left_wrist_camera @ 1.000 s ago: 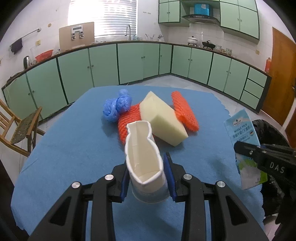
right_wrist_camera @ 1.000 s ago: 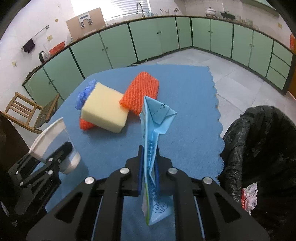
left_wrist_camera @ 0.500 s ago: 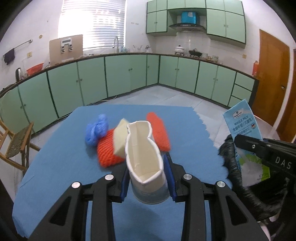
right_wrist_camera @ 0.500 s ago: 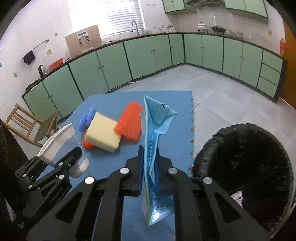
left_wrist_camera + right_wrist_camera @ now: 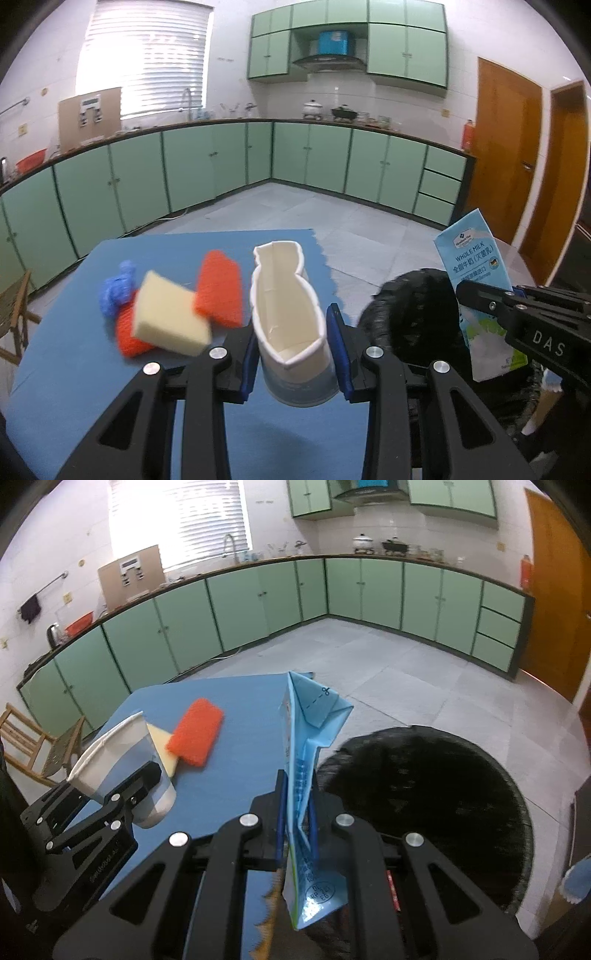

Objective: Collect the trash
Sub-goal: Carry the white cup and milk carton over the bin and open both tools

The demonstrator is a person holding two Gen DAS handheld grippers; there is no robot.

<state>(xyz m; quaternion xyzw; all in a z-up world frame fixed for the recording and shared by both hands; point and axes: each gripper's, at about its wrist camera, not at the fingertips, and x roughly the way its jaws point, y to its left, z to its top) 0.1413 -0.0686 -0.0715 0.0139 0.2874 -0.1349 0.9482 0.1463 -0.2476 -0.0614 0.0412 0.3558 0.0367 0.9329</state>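
My left gripper [image 5: 293, 354] is shut on a squashed white paper cup [image 5: 288, 325], held above the blue table [image 5: 74, 369]; the cup also shows in the right wrist view [image 5: 122, 768]. My right gripper [image 5: 295, 823] is shut on a flattened blue milk carton [image 5: 306, 760], held over the edge of the black trash bag [image 5: 436, 794]. The carton also shows in the left wrist view [image 5: 476, 295], with the bag [image 5: 413, 317] beside it. On the table lie a yellow sponge [image 5: 166, 317], orange foam nets [image 5: 219, 291] and a blue plastic wad [image 5: 116, 293].
Green kitchen cabinets [image 5: 184, 173] line the far walls. A wooden chair [image 5: 22, 734] stands left of the table. Wooden doors [image 5: 517, 166] are at the right. Grey tiled floor [image 5: 406, 672] lies beyond the table and bag.
Both grippers have lifted and pulled back to the right with their loads. The trash bag has come into view under the right gripper, and the table items now look farther away.
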